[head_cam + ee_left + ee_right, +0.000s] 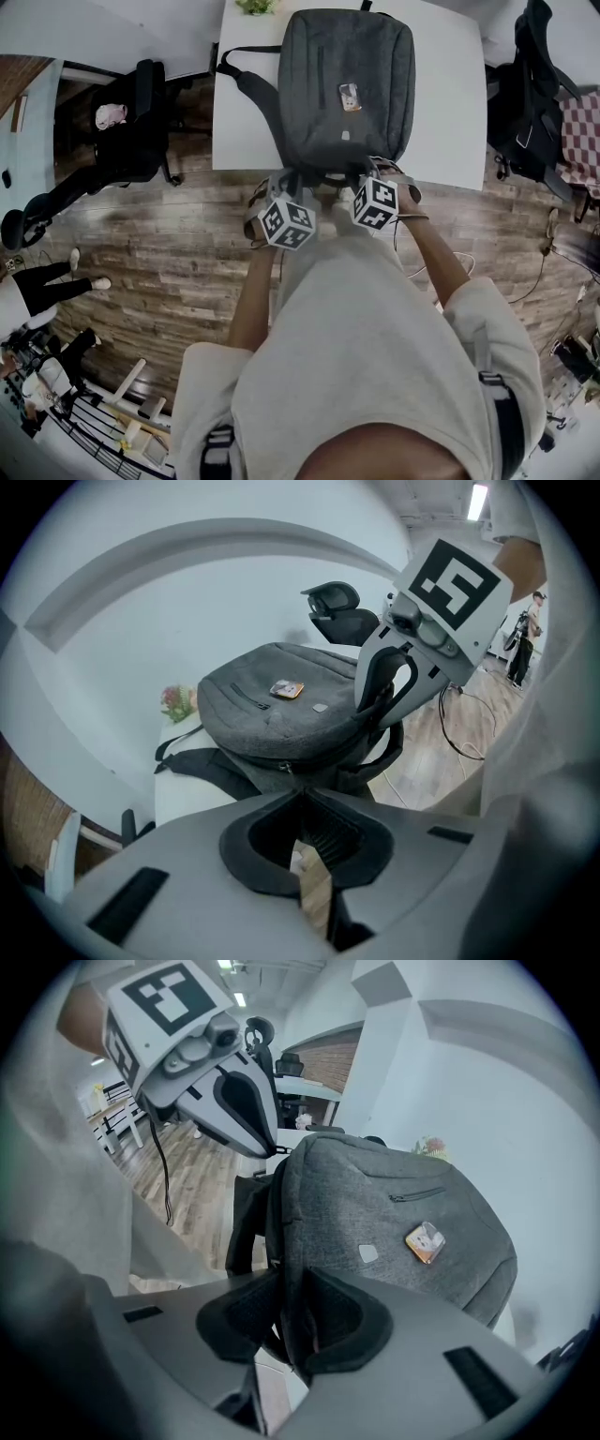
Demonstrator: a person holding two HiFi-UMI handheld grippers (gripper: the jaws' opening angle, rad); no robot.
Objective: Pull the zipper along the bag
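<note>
Shoulders and arms in a pale sweatshirt [375, 356] fill the bottom of the head view, reaching up toward the frame's centre. Both tools meet the near edge of the grey backpack [347, 84], which lies flat on the white tabletop [441, 122] in the upper middle of the frame, its lower edge overhanging the tabletop's edge above the wooden floor [169, 272].

In its own view, the left hand-held gripper [305, 799] has its jaws drawn together at the tips, with only a sliver of floor showing behind them and nothing visibly between the pads. The tips sit just below the backpack's edge, and a small zipper pull [286, 766] hangs right above them, apart from the jaws.

At the lower centre of its own view, the right hand-held gripper [281, 1312] is clamped narrowly on a fold of the backpack's grey fabric, with the seam edge running up from between its pads.

A small square badge [349, 96] sits on the backpack's top face. A black office chair [131, 122] stands at the upper left.
</note>
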